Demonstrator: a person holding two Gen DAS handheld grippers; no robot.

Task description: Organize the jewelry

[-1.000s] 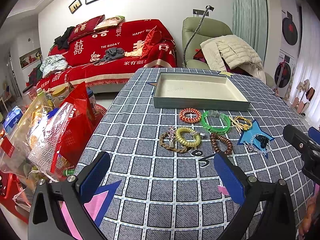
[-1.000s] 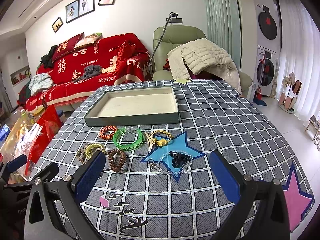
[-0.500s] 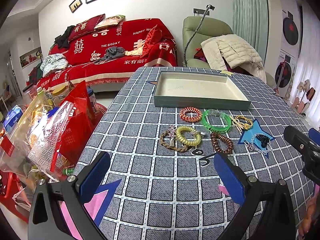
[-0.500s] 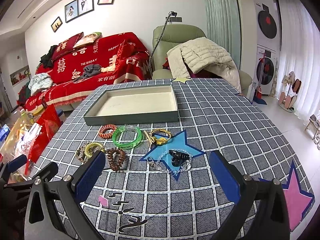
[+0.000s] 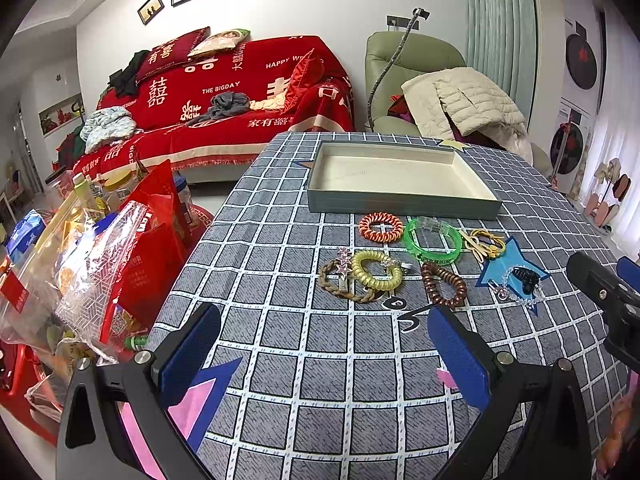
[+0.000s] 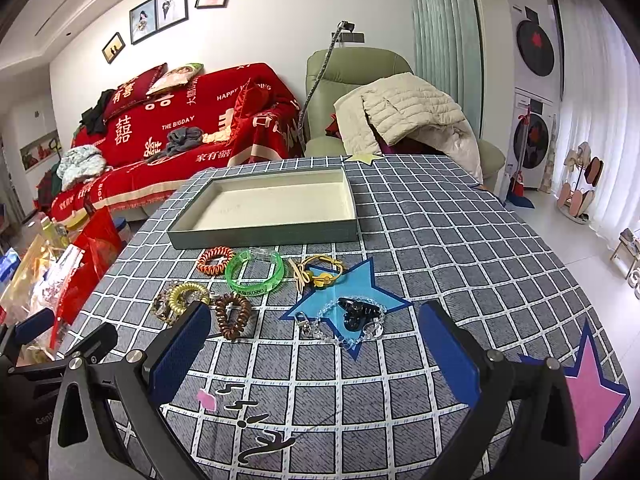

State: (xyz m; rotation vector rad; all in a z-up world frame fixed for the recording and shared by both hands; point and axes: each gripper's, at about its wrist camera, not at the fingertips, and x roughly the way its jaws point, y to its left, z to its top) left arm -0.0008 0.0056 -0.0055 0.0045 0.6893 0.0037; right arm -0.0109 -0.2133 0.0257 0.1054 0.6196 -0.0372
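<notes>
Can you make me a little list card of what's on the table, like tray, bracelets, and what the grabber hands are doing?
tray: grey tray, nothing in it, at the far side of the table
green item: green bangle, on the cloth just in front of the tray
orange item: orange coil band, left of the green bangle
brown item: brown coil band, nearer the camera
black item: black hair clip, on a blue star with a clear bead chain
left gripper: open, holding nothing
right gripper: open, holding nothing
</notes>
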